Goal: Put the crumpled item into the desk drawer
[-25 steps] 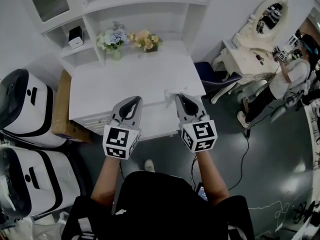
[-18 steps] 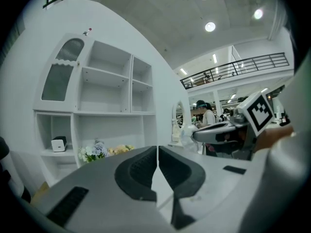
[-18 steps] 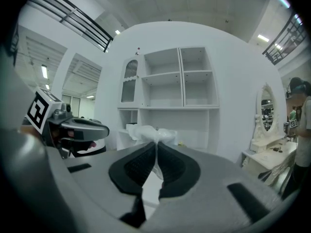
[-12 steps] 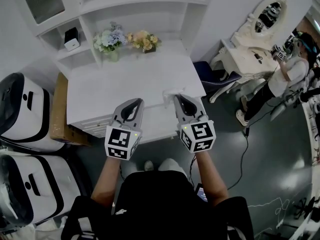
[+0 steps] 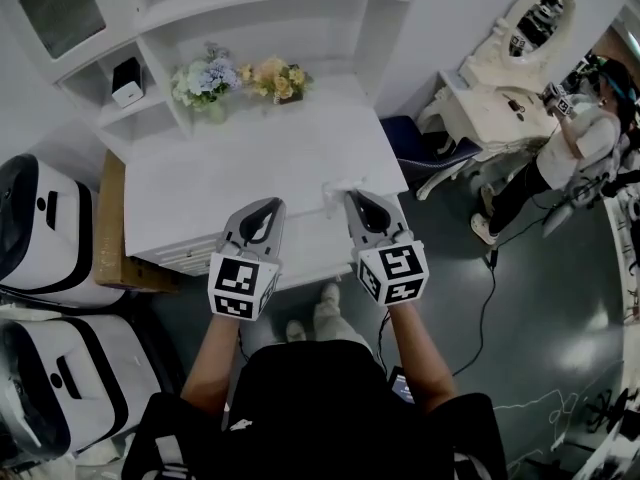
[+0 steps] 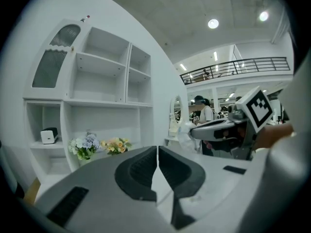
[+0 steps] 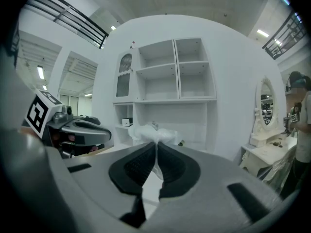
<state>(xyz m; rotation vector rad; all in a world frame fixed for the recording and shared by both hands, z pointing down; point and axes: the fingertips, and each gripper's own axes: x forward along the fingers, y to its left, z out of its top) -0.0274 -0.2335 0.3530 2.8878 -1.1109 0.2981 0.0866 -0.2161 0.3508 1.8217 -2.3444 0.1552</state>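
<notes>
Right grey two-jaw gripper with jaws pinched together on a crumpled white plastic-like wad, bunched just past the jaw tips and held in the air over the near right part of the plain white desk. Same wad sticking up above the closed tips in the right gripper view. Left grey two-jaw gripper just beside the right one, over the desk's near edge, jaws pressed together with nothing between them. Whether the desk's drawer is pulled out: cannot tell, since the grippers cover that stretch of the front. At the back of the desk, a blue-and-white flower bunch next to a yellow-and-orange flower bunch, both under the white shelf unit. To the left, two white-and-black rounded pods on the floor. To the right, a white dressing table with oval mirror, with a person standing near it.
</notes>
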